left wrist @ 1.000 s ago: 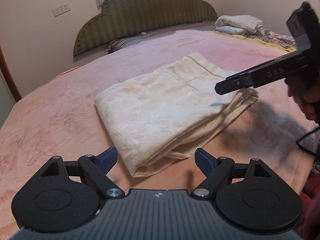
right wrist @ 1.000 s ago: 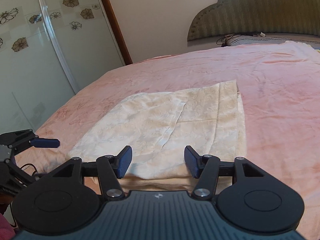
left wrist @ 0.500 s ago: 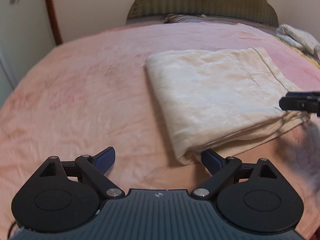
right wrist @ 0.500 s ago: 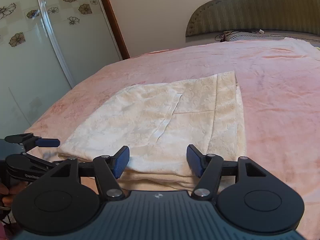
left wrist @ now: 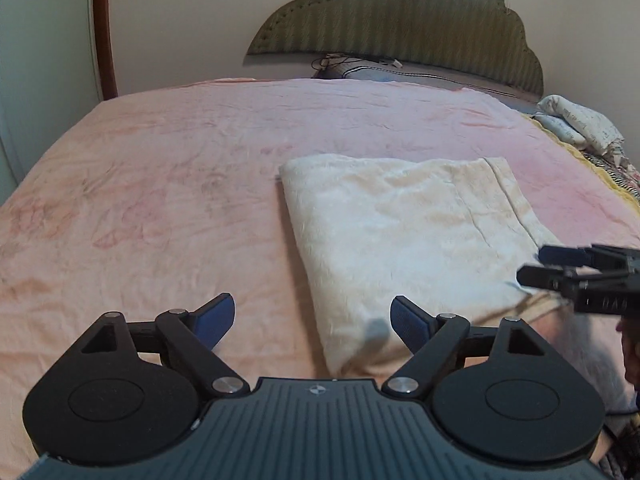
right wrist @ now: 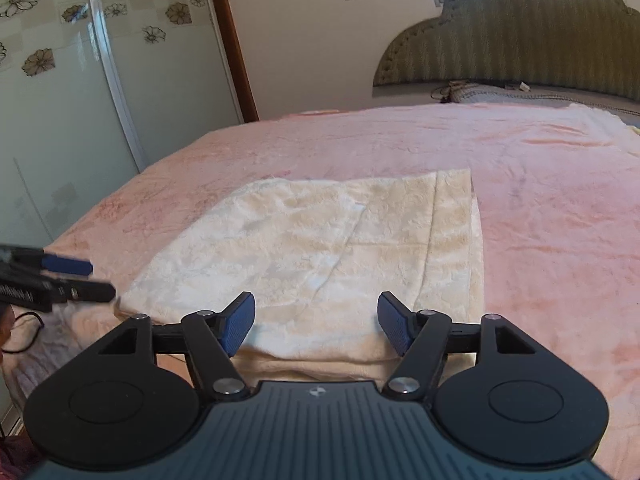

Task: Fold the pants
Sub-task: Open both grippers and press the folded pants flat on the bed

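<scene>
Evidently nothing is held: the left gripper (left wrist: pixel 312 316) is kept with jaws spread wide beside a near corner of the pants (left wrist: pixel 404 236), and the right gripper (right wrist: pixel 316 322), whose jaws have just been opening, is poised over their near edge without pinching it. The pants are laid as a flat folded rectangle on the pink bed (left wrist: pixel 160 184). Folding is judged essentially finished; at most a final tidy remains.

Faint raised lettering on side of right tool (left wrist: pixel 532 266), roughly "DAS", partly legible. Left tool (right wrist: pixel 102 280) carries pale print, too blurred to read.
</scene>
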A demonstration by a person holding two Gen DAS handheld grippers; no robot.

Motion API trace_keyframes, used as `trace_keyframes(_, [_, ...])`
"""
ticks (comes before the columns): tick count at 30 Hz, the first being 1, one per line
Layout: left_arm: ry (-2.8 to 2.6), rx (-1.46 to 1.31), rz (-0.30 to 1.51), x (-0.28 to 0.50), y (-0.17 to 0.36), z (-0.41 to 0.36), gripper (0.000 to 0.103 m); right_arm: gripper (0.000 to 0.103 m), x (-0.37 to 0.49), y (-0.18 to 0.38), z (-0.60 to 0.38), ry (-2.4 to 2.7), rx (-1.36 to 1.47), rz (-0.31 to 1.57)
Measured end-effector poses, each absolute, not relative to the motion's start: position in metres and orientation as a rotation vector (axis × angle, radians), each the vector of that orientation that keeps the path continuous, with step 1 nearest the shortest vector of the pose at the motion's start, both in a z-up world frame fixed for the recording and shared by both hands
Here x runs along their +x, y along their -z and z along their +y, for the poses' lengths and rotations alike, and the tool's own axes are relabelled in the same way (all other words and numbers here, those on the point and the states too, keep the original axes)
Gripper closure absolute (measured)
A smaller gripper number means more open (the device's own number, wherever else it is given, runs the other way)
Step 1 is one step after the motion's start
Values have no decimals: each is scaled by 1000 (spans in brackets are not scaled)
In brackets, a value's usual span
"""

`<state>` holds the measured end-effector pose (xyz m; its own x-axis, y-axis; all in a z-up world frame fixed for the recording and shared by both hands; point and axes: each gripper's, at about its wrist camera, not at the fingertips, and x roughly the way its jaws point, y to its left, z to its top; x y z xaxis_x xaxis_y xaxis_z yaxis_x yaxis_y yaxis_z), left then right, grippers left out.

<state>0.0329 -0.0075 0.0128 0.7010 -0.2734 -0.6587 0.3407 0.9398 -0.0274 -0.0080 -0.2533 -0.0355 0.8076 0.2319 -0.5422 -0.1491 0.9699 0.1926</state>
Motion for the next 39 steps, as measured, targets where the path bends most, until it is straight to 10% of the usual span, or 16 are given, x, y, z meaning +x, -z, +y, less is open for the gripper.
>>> trace_keyframes(39, [340,292,684,53,13,-84,10,18,-11,46,-272,21,-108,613])
